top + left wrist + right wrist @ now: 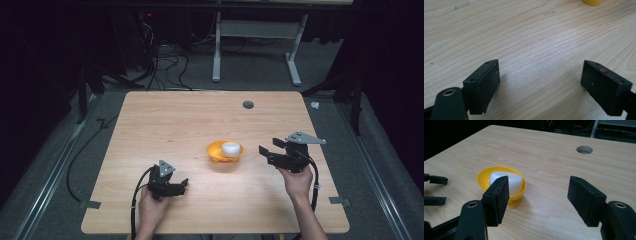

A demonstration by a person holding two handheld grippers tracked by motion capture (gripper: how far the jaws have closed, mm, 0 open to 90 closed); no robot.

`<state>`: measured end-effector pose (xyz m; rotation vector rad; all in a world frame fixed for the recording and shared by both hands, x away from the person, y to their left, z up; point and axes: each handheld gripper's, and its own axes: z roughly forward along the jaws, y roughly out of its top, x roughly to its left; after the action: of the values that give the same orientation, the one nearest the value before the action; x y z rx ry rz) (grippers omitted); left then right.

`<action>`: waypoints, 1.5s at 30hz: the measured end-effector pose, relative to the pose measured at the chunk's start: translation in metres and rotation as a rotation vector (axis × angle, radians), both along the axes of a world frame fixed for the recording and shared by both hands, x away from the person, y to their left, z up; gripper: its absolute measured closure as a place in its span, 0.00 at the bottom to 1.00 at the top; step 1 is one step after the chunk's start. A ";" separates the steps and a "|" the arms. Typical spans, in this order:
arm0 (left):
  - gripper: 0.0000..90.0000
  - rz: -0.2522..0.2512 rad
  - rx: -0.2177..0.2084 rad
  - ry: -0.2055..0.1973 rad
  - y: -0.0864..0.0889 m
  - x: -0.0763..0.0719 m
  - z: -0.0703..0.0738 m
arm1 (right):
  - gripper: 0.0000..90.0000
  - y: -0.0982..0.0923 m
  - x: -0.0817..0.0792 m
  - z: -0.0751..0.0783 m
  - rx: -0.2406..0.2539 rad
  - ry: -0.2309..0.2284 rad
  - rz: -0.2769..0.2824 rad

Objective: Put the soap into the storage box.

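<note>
A yellow bowl (214, 151) stands near the middle of the wooden table (165, 125) with a white rounded block (230, 148) inside it. My right gripper (267, 149) is held just right of the bowl, open and empty, its jaws pointing toward it. In the right gripper view the bowl (484, 177) and the white block (512, 181) sit behind the left jaw of that gripper (539, 185). My left gripper (183, 186) rests low at the front left, open, a short way from the bowl. Its jaws (541, 68) frame bare wood, and the bowl's edge (592, 2) peeks in at the top.
A round cable hole (248, 105) lies at the table's far side. Beyond the table stand a white desk frame (217, 50) and loose cables (165, 65) on the floor. Grey tape tabs (90, 204) mark the near table corners.
</note>
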<state>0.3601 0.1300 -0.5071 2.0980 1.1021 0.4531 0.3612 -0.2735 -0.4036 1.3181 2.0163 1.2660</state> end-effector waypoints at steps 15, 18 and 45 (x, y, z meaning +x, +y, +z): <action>0.18 0.000 0.000 0.000 0.000 0.000 0.000 | 0.39 -0.014 -0.010 0.002 0.013 -0.014 -0.030; 0.18 0.000 0.000 0.000 0.000 0.000 0.000 | 0.39 -0.018 -0.014 0.001 0.018 -0.018 -0.038; 0.18 0.001 0.000 0.000 0.000 0.000 0.000 | 0.39 -0.040 -0.034 -0.009 0.044 -0.021 -0.086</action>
<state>0.3600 0.1300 -0.5071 2.0978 1.1028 0.4539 0.3272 -0.3137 -0.4126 1.3902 1.9064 1.2864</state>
